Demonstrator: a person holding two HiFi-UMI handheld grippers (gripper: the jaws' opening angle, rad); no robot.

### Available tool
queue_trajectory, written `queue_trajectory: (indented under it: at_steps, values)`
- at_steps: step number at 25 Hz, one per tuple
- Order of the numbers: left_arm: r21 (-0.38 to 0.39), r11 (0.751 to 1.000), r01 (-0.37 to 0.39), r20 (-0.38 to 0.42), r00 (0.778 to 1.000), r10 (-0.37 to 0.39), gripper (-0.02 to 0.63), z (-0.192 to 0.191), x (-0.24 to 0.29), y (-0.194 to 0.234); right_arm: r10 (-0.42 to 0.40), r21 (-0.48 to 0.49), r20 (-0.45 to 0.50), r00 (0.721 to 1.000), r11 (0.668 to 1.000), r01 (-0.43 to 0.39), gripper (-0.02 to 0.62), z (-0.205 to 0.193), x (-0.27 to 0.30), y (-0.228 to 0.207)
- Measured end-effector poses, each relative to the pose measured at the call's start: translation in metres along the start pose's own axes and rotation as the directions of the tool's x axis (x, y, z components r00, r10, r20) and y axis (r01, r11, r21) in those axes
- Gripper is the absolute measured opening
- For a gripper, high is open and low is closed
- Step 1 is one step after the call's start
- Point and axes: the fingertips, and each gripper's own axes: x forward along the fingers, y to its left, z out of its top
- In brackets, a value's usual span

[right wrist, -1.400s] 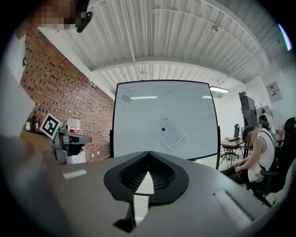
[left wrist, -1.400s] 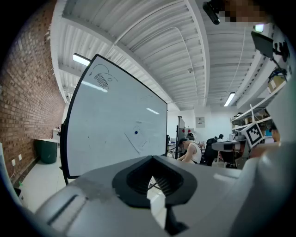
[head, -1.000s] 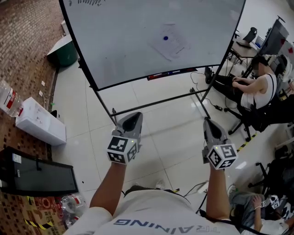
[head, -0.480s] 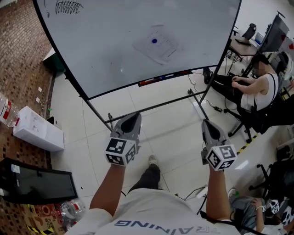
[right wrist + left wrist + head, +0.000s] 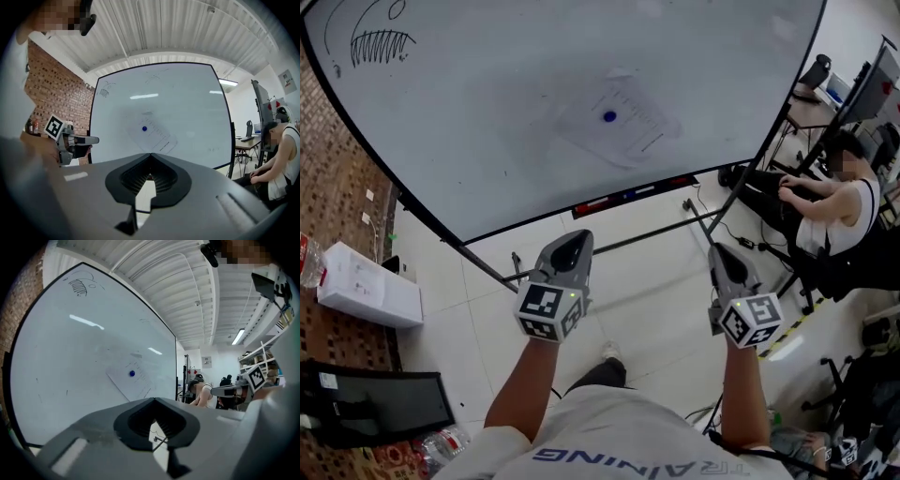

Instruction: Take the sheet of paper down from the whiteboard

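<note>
Left gripper [image 5: 575,241]: grey moulded shell tapering to a blunt nose, with dark ribbed pads inside; the jaws are pressed together with nothing between them.
Right gripper [image 5: 721,251]: same grey tapered shell and ribbed pads; its jaws also meet and hold nothing.
Marker cubes: a white cube printed with black square patterns sits at the back of each gripper, left [image 5: 549,311] and right [image 5: 751,320].
Sheet of paper [image 5: 619,122]: thin, white, rectangular and tilted on its corner, with faint printed lines. It lies flat on the board, ahead of both grippers and apart from them, slightly nearer the right gripper's line.
Magnet [image 5: 609,117]: small round blue disc on the upper part of the sheet, pinning it.
Whiteboard [image 5: 469,141]: smooth glossy pale surface in a thin black frame on a black tube stand. It stands straight ahead of both noses, and a hatched pen scribble [image 5: 382,45] is far out beyond the left gripper.
Pen tray [image 5: 633,195]: narrow ledge along the board's lower edge, carrying red and blue pens, just beyond the gripper tips.
Floor [image 5: 656,300]: shiny pale tiles under both grippers.
Change from the earlier frames: the board fills far more of the head view and the sheet looks larger and closer. Both grippers keep the same shut, side-by-side pose.
</note>
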Motion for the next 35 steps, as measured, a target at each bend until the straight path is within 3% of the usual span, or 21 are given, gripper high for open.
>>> queue_trajectory:
  at_steps: [11,19,24,26,29,31,35]
  values:
    - [0.016,0.999,-0.048,0.01,0.999,0.048,0.003,0.03,0.098,0.068,0.078,-0.017,-0.005,0.997,0.997,-0.078,0.006,0.032,0.132,-0.044]
    - [0.073,0.983,-0.17,0.024,0.985,0.168,0.003,0.042,0.16,0.083,0.232,-0.045,0.02,0.973,0.972,-0.231,0.006,0.059,0.211,-0.084]
    - [0.057,0.941,-0.333,0.054,0.942,0.331,0.003,0.059,0.192,0.088,0.361,-0.066,0.008,0.933,0.931,-0.36,0.006,0.071,0.253,-0.109]
    - [0.095,0.915,-0.391,0.055,0.92,0.388,0.003,0.062,0.201,0.092,0.392,-0.065,-0.001,0.92,0.918,-0.392,0.006,0.072,0.265,-0.117]
    - [0.169,0.888,-0.427,0.048,0.904,0.425,0.006,0.063,0.211,0.092,0.423,-0.054,-0.004,0.906,0.905,-0.422,0.006,0.072,0.272,-0.124]
    - [0.196,0.875,-0.443,0.054,0.896,0.442,0.085,0.069,0.218,0.093,0.433,-0.048,0.004,0.901,0.9,-0.433,0.006,0.074,0.277,-0.126]
    - [0.285,0.823,-0.491,0.052,0.866,0.498,0.166,0.079,0.227,0.097,0.448,-0.052,0.007,0.894,0.893,-0.447,0.006,0.074,0.278,-0.125]
